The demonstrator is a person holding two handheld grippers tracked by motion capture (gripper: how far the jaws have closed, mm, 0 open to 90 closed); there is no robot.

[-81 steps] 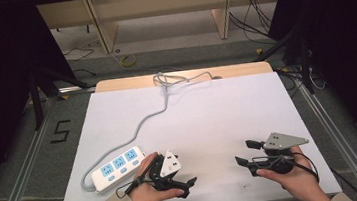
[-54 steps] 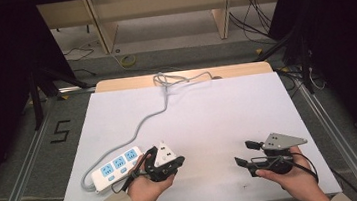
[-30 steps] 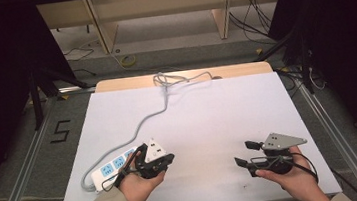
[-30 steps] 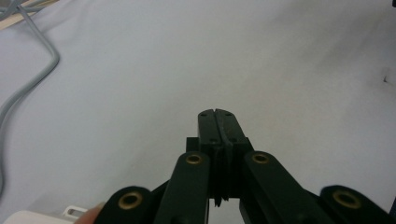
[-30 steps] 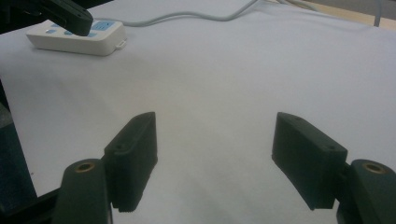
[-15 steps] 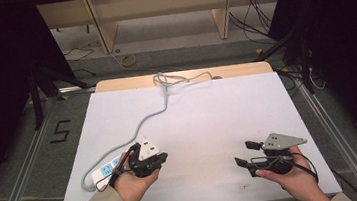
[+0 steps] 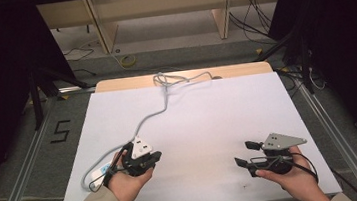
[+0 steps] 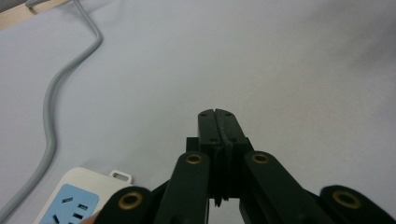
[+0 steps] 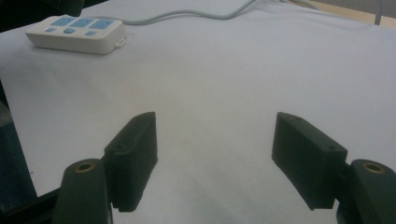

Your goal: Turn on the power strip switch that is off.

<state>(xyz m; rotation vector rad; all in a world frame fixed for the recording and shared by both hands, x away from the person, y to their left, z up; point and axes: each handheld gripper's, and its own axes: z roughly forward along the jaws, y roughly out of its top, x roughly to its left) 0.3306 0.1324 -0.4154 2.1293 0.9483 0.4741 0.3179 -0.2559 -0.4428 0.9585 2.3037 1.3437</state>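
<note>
- High view: the left tool (image 7: 140,160) sits over the power strip (image 7: 98,173) near the table's (image 7: 208,112) front-left corner, and it has slid leftward across the strip over the last few seconds, so much of the white body is now hidden under the hand (image 7: 125,184).
- Left gripper view: its jaws are pressed together with nothing between them, pointing out over bare table, while the strip's blue-faced end (image 8: 70,205) lies just beside and below them.
- The grey cord (image 7: 161,102) runs from the strip to a loose coil at the far edge of the table, lying as it did before.
- The right tool (image 7: 252,155) has not moved; its jaws stand spread apart and empty over the front-right of the table.
- My reading: the shut left tool is placed to nudge or press the strip, not to pick it up; a grab would need the jaws opened first.
</note>
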